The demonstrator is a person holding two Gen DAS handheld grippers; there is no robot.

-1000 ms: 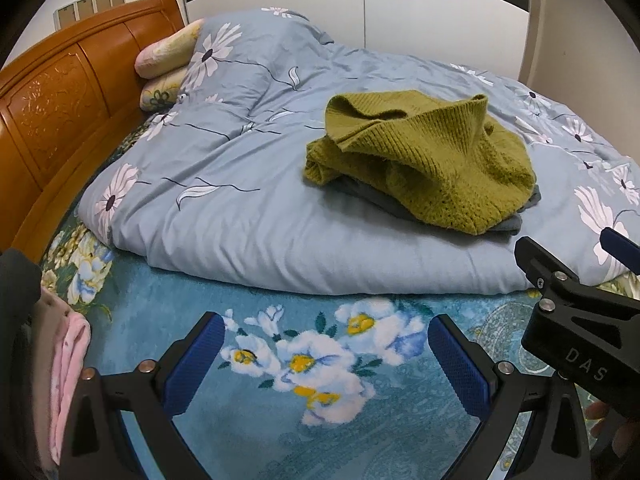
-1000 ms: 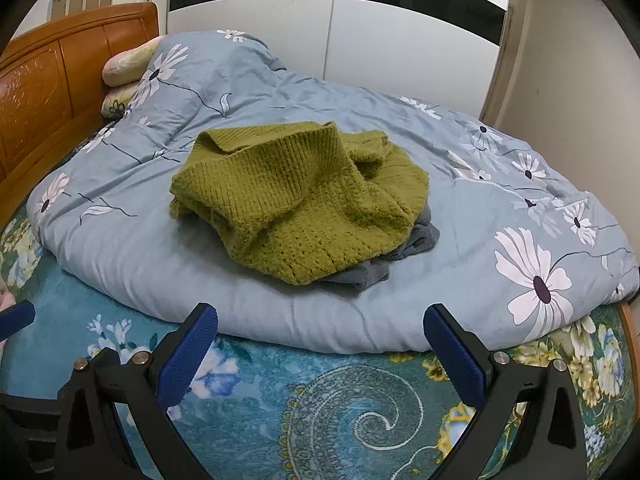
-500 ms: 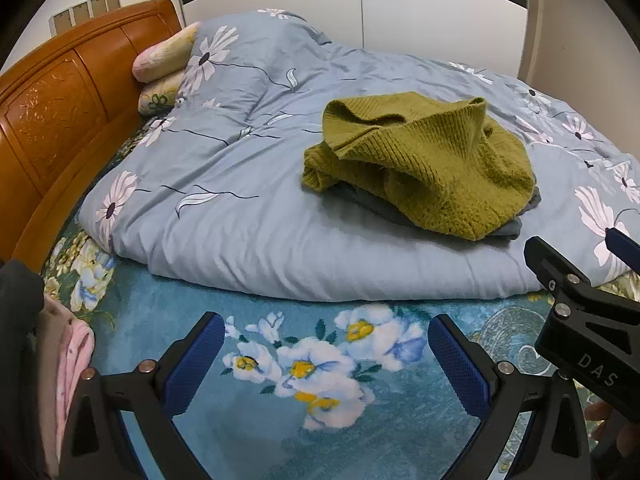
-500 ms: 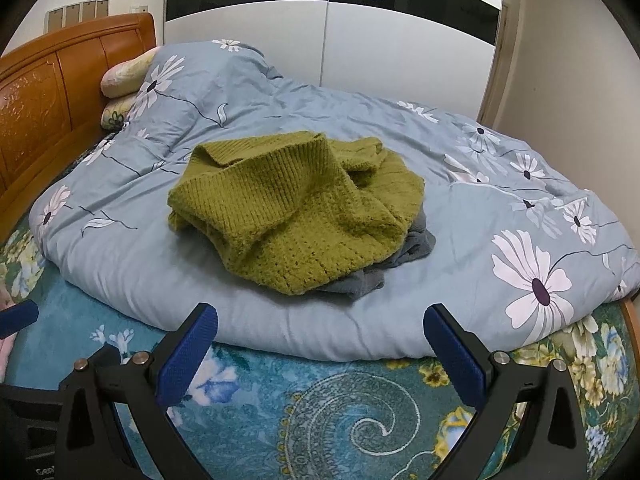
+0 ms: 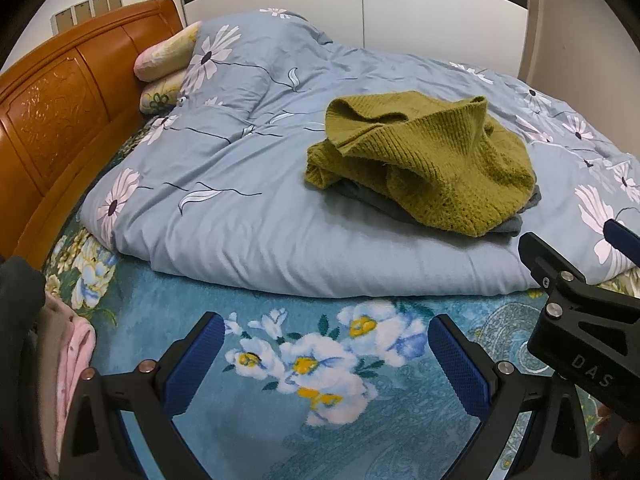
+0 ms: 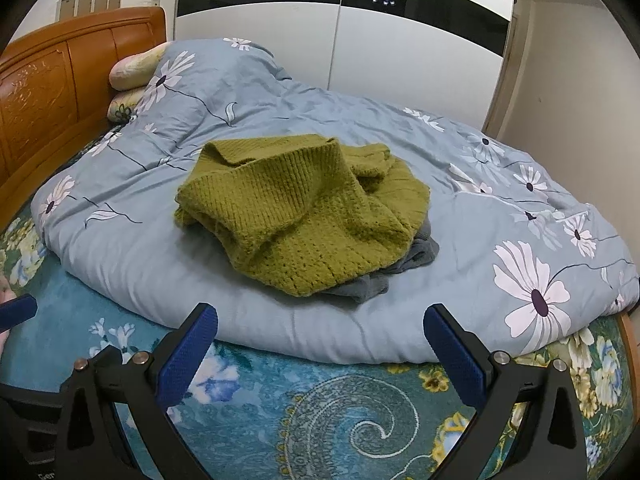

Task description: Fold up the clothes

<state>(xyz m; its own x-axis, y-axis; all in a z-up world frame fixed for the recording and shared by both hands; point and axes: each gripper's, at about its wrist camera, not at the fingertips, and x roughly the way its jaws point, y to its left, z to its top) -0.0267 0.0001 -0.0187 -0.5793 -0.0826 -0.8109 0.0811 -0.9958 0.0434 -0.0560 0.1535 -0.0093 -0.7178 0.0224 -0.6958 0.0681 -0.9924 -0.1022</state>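
Observation:
An olive-green knitted sweater (image 5: 432, 160) (image 6: 304, 208) lies crumpled on a blue-grey flowered duvet (image 5: 248, 208) (image 6: 480, 240), on top of a grey garment (image 5: 516, 220) (image 6: 400, 268) that peeks out beneath it. My left gripper (image 5: 326, 360) hangs open over the teal flowered sheet (image 5: 312, 364), well short of the sweater, nothing between its blue pads. My right gripper (image 6: 320, 352) is open too, at the duvet's near edge, empty. The right gripper's body also shows in the left wrist view, at the right edge.
A carved wooden headboard (image 5: 52, 120) runs along the left, with two pillows (image 5: 164, 68) against it. Pink and dark clothing (image 5: 68, 364) sits at the left edge. White wardrobe doors (image 6: 400, 52) stand behind the bed. The bed's edge (image 6: 628, 344) shows at right.
Both grippers have drawn back and risen slightly, so the bed and sweater sit a little lower and farther in view. Both remain open; the clothes have not moved.

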